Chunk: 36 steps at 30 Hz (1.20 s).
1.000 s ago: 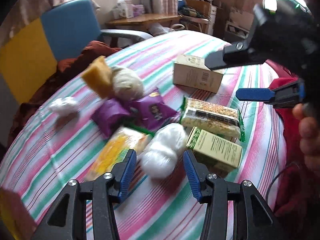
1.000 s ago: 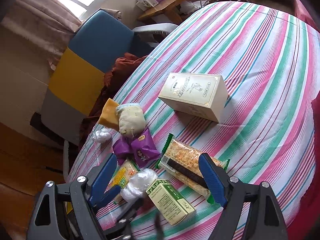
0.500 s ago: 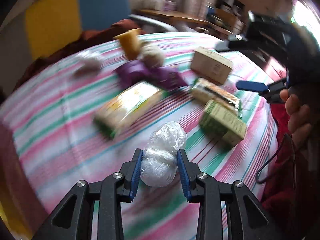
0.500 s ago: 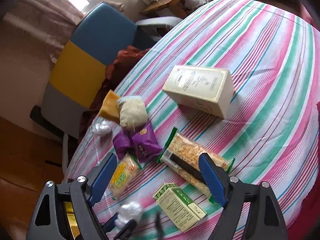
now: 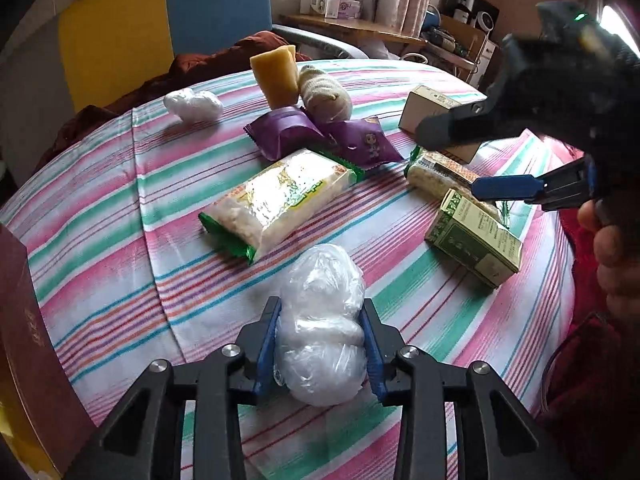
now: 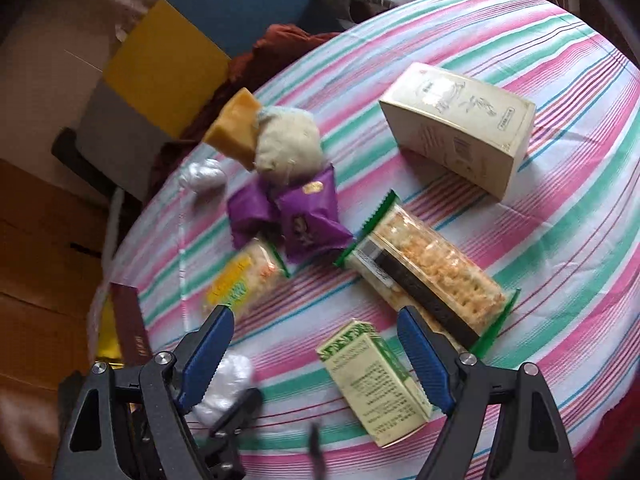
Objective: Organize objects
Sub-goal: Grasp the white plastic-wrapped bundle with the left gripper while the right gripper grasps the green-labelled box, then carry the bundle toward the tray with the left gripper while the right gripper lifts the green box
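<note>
Lying on a striped tablecloth (image 5: pixel 120 200), nearest to farthest:

1. White plastic-wrapped bundle (image 5: pixel 322 320), nearest the left wrist camera. Left gripper (image 5: pixel 320 350) is clamped on it; both blue pads press its sides, jaws nearly closed, wrap bulging above and below the pads.
2. Dark red box (image 5: pixel 24 320) at the table's left edge, only one wall showing; contents cannot be seen.
3. Small green-and-cream carton (image 6: pixel 374 380), closed, lying flat. Right gripper (image 6: pixel 316 360) hovers over it with jaws spread wide and nothing between the pads; the carton lies near the right-hand pad, contact cannot be told. A hand (image 5: pixel 616 256) grips the tool's handle.
4. Clear packet with green ends (image 5: pixel 280 196), sealed, holding pale puffed-grain bars, lying diagonally at mid-table.
5. Second clear packet with green ends (image 6: pixel 428 272), sealed, holding golden crackers, dark label strip on top, just beyond the small carton.
6. Two purple sachets (image 5: pixel 320 136), sealed, touching each other, one overlapping the far end of the grain-bar packet.
7. Cream carton (image 6: pixel 460 124), closed, standing apart to the right.
8. Pale cloth pouch (image 5: pixel 326 94) leaning against a yellow sponge block (image 5: pixel 276 76).
9. Second white wrapped bundle (image 5: pixel 194 104), alone near the far left edge.

Beyond the table: a blue-and-yellow chair (image 5: pixel 160 20).
</note>
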Motion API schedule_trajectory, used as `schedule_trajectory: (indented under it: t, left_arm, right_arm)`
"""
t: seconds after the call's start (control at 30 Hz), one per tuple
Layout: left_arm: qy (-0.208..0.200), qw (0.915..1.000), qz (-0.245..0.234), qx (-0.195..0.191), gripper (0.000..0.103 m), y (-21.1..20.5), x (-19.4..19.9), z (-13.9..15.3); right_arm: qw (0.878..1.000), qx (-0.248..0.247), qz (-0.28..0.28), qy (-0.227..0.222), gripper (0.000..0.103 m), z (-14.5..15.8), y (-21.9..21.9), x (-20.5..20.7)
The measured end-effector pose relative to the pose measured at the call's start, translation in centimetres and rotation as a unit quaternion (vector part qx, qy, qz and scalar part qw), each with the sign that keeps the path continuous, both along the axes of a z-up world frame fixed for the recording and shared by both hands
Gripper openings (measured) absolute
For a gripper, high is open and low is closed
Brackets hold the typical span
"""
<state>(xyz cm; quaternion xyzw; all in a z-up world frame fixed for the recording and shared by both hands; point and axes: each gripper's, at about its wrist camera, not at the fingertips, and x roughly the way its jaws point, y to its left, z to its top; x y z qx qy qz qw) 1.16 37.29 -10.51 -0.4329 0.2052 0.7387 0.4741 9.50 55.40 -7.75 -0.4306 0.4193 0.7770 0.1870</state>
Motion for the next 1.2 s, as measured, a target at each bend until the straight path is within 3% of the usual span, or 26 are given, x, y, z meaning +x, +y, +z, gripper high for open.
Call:
schedule_trajectory:
  t: [0.27,0.4,0.63,0.8,0.93,1.1,1.17,1.2]
  left_arm:
    - [0.017,0.9998,-0.002,-0.007,0.038,-0.8,0.6,0.0]
    - [0.011,0.9999,0.006,-0.011,0.037,-1.2,0.6,0.2]
    - [0.006,0.9998,0.018,-0.009,0.037,-3.4,0.8,0.4]
    - [0.002,0.9996,0.028,-0.009,0.037,-4.6,0.8,0.6]
    - [-0.001,0.9994,0.032,-0.01,0.037,-5.5,0.8,0.7]
    - [-0.003,0.9996,0.029,-0.008,0.037,-6.0,0.9,0.7]
    - [-0.002,0.9996,0.028,-0.006,0.037,-6.1,1.0,0.7]
    - [-0.004,0.9996,0.029,-0.004,0.037,-6.2,1.0,0.7]
  right_arm:
    - [0.995,0.016,0.043,-0.084,0.074,-1.9,-1.2,-1.3]
    - [0.99,0.05,0.063,-0.115,0.067,-2.2,-2.1,-1.9]
    - [0.986,0.081,0.056,-0.133,0.038,-2.1,-2.3,-1.6]
    - [0.986,0.079,0.055,-0.133,0.038,-2.1,-2.2,-1.4]
    - [0.987,0.071,0.056,-0.13,0.046,-2.0,-2.3,-1.1]
    - [0.982,0.089,0.06,-0.152,0.046,-1.8,-3.5,-0.5]
    - [0.979,0.103,0.064,-0.162,0.04,-1.7,-4.2,-0.3]
    - [0.977,0.112,0.063,-0.168,0.032,-1.6,-4.3,-0.2]
